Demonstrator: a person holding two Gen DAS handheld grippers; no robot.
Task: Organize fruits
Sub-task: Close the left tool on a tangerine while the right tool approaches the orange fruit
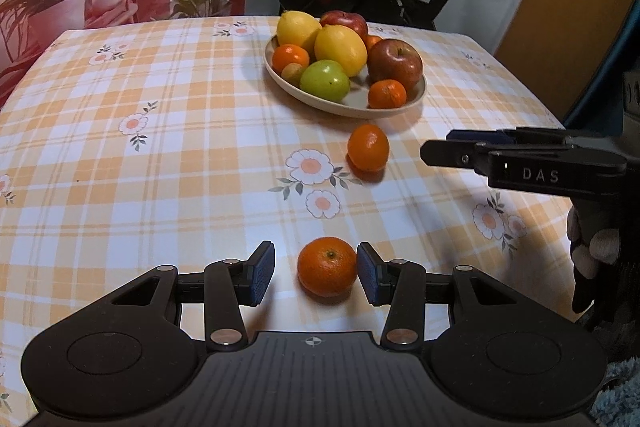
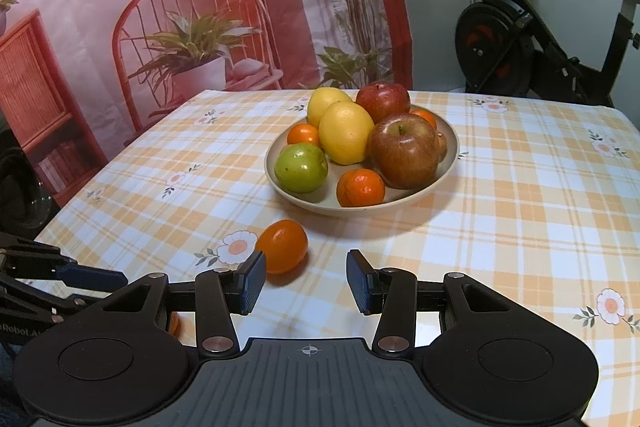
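While left tongs bracket a mandarin, spread, right tongs spread, mandarin mostly hidden from right view.

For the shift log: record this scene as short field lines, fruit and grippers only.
plate: beige plate holding lemons, apples and mandarins
loose fruit: near mandarin; far mandarin, both on the tablecloth
left gripper: left gripper open, jaws either side of the near mandarin, not closed on it
right gripper: right gripper open, empty, far mandarin just ahead to its left
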